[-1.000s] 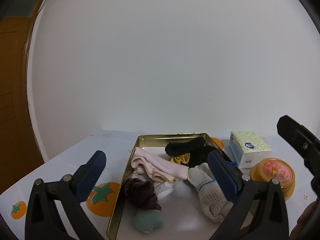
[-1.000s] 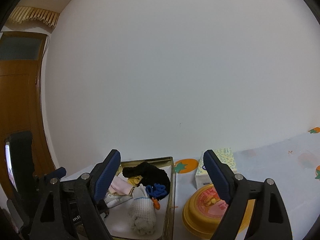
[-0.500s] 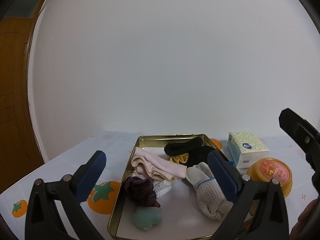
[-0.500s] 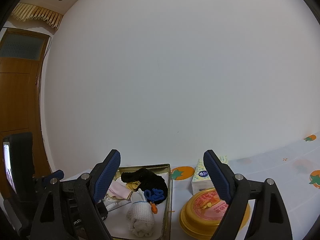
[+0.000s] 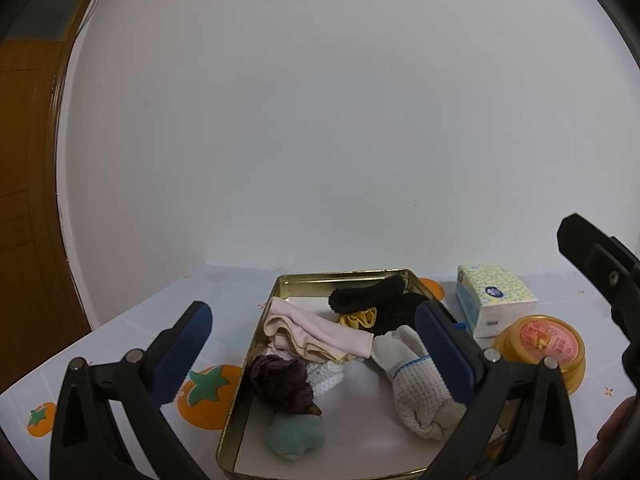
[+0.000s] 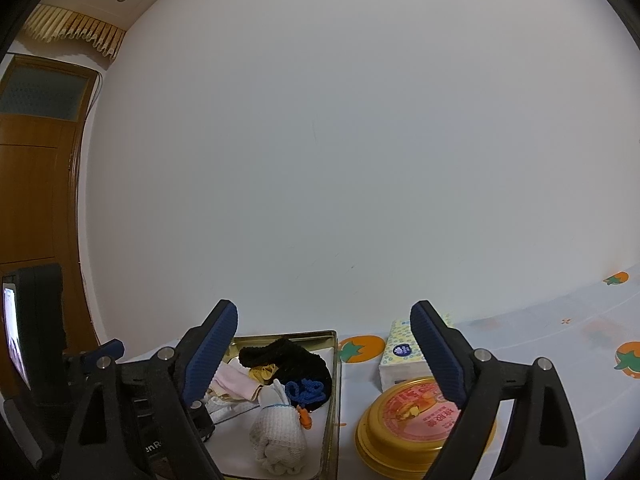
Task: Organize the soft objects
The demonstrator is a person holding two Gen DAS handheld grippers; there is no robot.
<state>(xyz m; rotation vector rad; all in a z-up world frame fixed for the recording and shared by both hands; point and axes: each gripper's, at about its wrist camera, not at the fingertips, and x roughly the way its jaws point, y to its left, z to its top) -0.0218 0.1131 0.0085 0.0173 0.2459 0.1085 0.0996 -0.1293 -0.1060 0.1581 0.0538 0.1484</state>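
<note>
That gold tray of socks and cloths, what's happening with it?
A person holds two grippers above the gold tray, and neither grips anything. The left gripper hovers with jaws open over the pink cloth and white glove. The right gripper's jaws have just been opening, with nothing between them.

Shallow gold metal tray (image 5: 264, 364): pale pink folded cloth (image 5: 316, 330), black fuzzy fabric (image 5: 380, 300), dark purple scrunchie (image 5: 280, 380), teal soft lump (image 5: 294, 436). Beside tray: orange-tomato-print white tablecloth (image 5: 120, 340).
</note>
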